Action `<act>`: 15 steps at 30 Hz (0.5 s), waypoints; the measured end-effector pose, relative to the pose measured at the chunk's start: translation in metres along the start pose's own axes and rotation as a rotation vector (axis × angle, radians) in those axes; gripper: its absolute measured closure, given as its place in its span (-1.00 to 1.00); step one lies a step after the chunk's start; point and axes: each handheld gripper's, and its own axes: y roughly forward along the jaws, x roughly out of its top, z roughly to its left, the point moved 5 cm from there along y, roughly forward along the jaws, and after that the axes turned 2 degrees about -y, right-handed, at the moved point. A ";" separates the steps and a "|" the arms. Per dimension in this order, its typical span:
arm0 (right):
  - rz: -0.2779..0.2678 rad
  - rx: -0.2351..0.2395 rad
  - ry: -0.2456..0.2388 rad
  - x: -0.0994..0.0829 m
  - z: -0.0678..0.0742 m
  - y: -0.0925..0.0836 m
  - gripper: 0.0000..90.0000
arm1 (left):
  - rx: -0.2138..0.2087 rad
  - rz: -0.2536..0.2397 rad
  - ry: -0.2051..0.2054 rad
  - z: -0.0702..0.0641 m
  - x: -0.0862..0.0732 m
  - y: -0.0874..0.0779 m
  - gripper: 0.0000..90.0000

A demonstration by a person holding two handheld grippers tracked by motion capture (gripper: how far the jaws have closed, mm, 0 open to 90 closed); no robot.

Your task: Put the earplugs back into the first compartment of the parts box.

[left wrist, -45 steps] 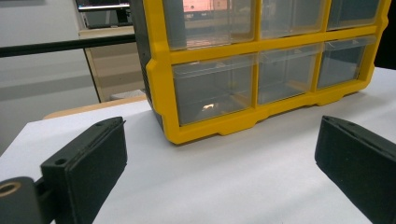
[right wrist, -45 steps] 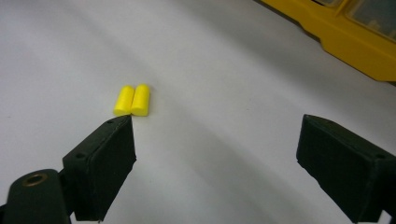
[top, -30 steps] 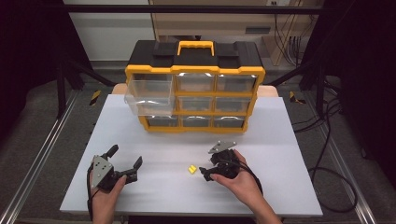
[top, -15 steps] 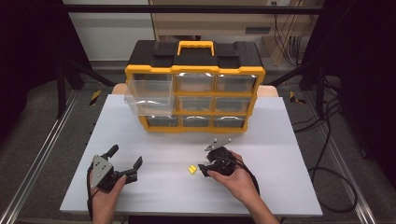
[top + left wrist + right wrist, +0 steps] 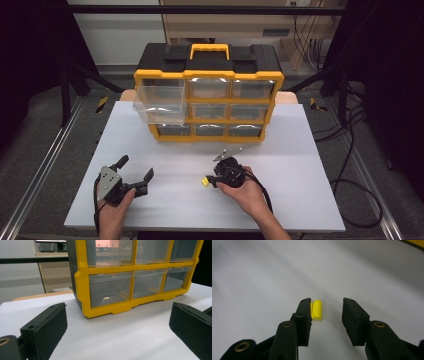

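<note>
A small yellow cylinder-shaped piece (image 5: 204, 182) lies on the white table top (image 5: 300, 150) near the front middle. My right gripper (image 5: 210, 180) points left at it. In the right gripper view the yellow piece (image 5: 317, 309) lies between the jaws, close beside the left pad (image 5: 303, 312), with a clear gap to the right pad (image 5: 352, 317). Those jaws have just been closing on it, and the right gripper (image 5: 327, 305) still counts as open. At the front left my left gripper (image 5: 136, 167) rests on the table, open wide, with nothing between its jaws (image 5: 117, 315).
A yellow and black drawer organizer (image 5: 207, 95) with clear drawers stands at the back of the table. Its top left drawer (image 5: 157, 97) is pulled out. The left gripper view looks at the organizer's lower drawers (image 5: 110, 287). Cables (image 5: 360, 195) trail off the right edge.
The right gripper's jaws have narrowed around the yellow piece, and the hand has edged slightly toward it. The left gripper has stayed where it was.
</note>
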 end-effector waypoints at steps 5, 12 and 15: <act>0.018 0.006 0.010 0.000 0.004 0.005 0.46 | -0.025 0.001 -0.023 0.000 0.000 0.000 -0.97; 0.019 0.014 -0.007 0.001 0.006 0.010 0.60 | -0.040 0.000 -0.028 -0.002 -0.001 0.001 -0.97; 0.022 0.019 0.014 0.001 0.006 0.012 0.66 | -0.044 0.002 -0.026 -0.002 -0.001 0.001 -0.97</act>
